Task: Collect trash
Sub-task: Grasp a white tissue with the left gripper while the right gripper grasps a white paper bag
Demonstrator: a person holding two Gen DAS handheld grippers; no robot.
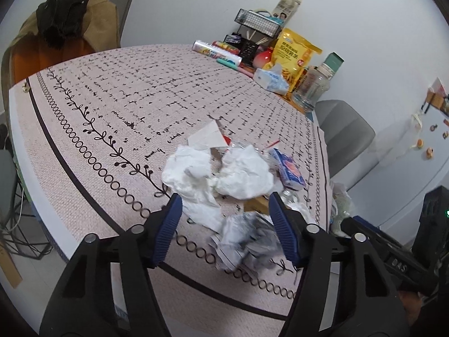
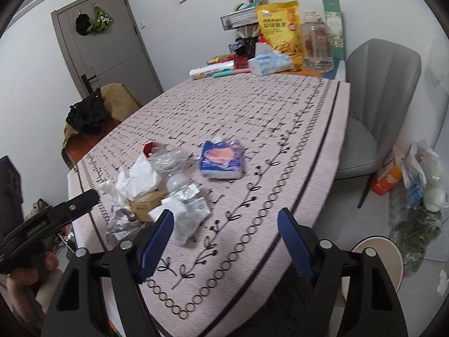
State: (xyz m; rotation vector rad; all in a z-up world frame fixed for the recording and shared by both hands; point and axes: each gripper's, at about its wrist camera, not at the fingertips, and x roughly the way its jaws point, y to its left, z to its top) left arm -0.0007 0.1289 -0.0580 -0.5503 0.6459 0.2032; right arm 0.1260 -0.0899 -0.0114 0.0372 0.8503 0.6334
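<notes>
Left gripper (image 1: 224,230) released above crumpled grey-white paper (image 1: 247,241) on the pink patterned surface (image 1: 112,112). Right gripper (image 2: 224,241) released, empty. Yellow snack bag (image 2: 280,28) lettering unreadable.

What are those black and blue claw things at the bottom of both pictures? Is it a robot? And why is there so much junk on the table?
No robot here. A person holds two grabbing tools, one in each hand, and a small camera on each tool looks out along its two blue-tipped fingers. One picture comes from the left gripper, the other from the right gripper; the round lens bends everything.

Both grippers are open and hold nothing. On the patterned tablecloth sits a pile of trash: crumpled white tissues, a scrunched paper ball, a squashed clear plastic bottle, a small cardboard box and a blue tissue packet. The left gripper hangs right over the paper ball. The person is collecting the trash.
</notes>
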